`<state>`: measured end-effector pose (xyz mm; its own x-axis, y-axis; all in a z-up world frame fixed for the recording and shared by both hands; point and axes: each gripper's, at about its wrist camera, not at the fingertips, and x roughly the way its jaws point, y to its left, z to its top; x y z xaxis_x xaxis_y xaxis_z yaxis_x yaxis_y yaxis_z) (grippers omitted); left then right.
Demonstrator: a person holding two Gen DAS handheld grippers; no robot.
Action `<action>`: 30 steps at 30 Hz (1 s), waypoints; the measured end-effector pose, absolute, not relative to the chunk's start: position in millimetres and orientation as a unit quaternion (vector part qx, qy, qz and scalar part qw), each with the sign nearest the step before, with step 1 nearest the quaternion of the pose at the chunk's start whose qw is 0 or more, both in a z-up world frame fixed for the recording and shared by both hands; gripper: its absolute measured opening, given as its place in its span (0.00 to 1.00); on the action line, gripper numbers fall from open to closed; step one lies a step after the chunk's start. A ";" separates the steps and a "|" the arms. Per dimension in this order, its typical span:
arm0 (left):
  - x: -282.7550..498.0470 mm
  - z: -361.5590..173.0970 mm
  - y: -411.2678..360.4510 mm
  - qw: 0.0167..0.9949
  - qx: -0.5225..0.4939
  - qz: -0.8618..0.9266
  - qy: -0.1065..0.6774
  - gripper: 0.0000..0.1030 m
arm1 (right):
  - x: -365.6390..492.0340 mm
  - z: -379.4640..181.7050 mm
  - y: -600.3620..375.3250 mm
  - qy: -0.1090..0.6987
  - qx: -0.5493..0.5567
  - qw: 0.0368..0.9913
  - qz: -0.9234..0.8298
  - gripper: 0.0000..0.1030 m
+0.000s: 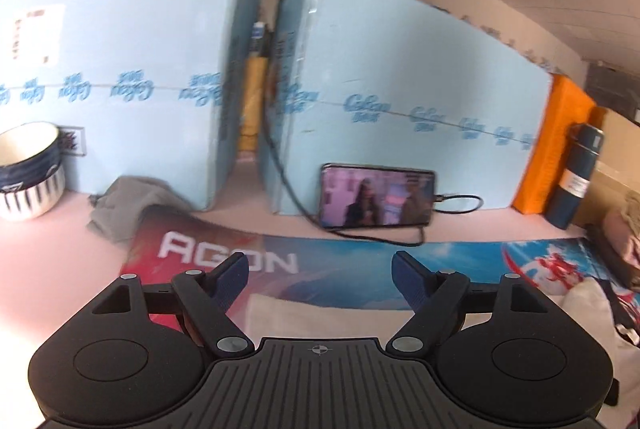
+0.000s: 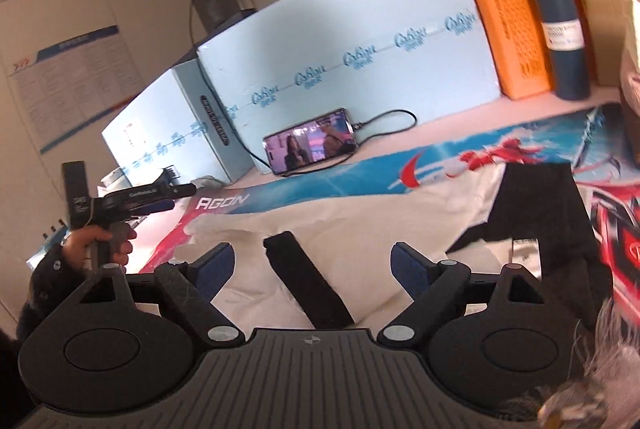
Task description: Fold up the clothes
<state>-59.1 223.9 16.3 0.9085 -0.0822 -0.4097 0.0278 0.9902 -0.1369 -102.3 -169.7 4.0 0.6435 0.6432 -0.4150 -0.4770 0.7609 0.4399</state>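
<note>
A white garment with black trim point(image 2: 360, 225) lies spread on the printed AGON mat point(image 2: 360, 177). A black strap of it point(image 2: 308, 281) runs between my right gripper's open fingers, untouched. My right gripper point(image 2: 312, 265) hovers open just above the garment. My left gripper point(image 1: 320, 269) is open and empty above the mat point(image 1: 340, 265), with the white garment's edge point(image 1: 320, 317) below it. In the right wrist view the left gripper point(image 2: 172, 195) is held in a hand at the far left, beside the garment.
Blue foam boards point(image 1: 400, 89) stand behind the mat. A phone point(image 1: 376, 197) with a cable leans on them. A grey cloth point(image 1: 132, 205) and stacked bowls point(image 1: 28, 169) sit at the left. A dark flask point(image 1: 576, 177) and orange board point(image 1: 556, 141) stand right. More clothes point(image 1: 624, 229) lie far right.
</note>
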 end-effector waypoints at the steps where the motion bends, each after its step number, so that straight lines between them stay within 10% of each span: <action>1: -58.8 17.4 210.9 0.976 -0.044 -0.049 0.206 0.82 | -99.0 0.5 -167.8 0.299 0.148 0.892 0.305 0.80; 10: -36.2 -3.8 195.8 0.968 -0.016 -0.030 0.249 0.81 | -79.1 -15.1 -134.2 0.379 0.108 0.895 0.208 0.57; 14: -33.1 -9.8 203.1 0.966 -0.023 -0.013 0.258 0.81 | -86.3 -16.1 -122.1 0.353 0.042 0.915 0.189 0.04; 26: -18.7 -27.6 205.7 0.948 0.037 0.075 0.308 0.82 | -88.2 -1.5 -178.6 0.367 0.108 0.903 0.197 0.07; 30: -31.6 -14.8 195.8 0.957 0.057 0.080 0.271 0.82 | -91.0 3.7 -182.1 0.353 0.097 0.911 0.191 0.36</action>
